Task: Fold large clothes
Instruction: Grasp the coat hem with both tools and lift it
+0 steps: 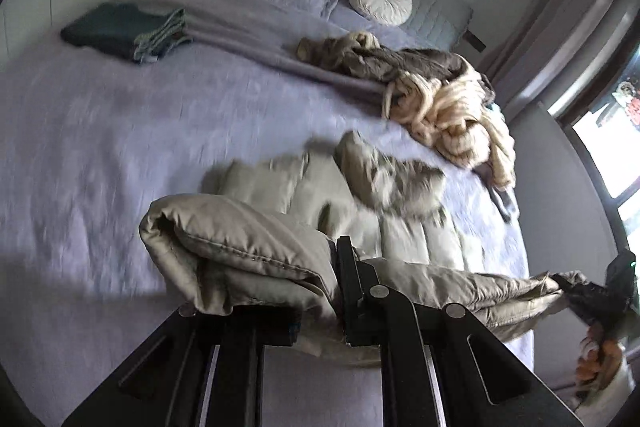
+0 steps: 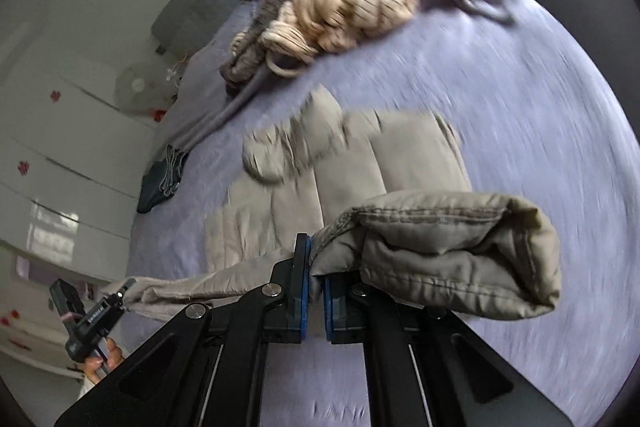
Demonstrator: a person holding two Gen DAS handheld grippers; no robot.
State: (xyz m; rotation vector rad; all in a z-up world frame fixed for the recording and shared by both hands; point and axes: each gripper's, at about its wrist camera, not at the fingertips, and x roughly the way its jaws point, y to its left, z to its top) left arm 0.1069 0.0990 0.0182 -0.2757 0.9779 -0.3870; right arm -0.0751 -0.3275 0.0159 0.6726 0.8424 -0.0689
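A grey-beige quilted puffer jacket (image 1: pixel 336 195) lies on the lavender bed; it also shows in the right wrist view (image 2: pixel 360 155). My left gripper (image 1: pixel 324 283) is shut on one corner of its near edge, the padded fabric bunched over the fingers. My right gripper (image 2: pixel 316 267) is shut on the other corner, a thick fold (image 2: pixel 460 251) hanging over its right finger. Both hold the edge lifted above the bed, stretched between them. Each gripper shows at the other view's edge: the right (image 1: pixel 592 295), the left (image 2: pixel 100 311).
A heap of cream and brown knitwear (image 1: pixel 432 87) lies at the far right of the bed (image 1: pixel 100 147). A folded dark teal stack (image 1: pixel 124 27) lies far left. A round pillow (image 1: pixel 380 3) leans on the grey headboard. White drawers (image 2: pixel 60 147) stand beside the bed.
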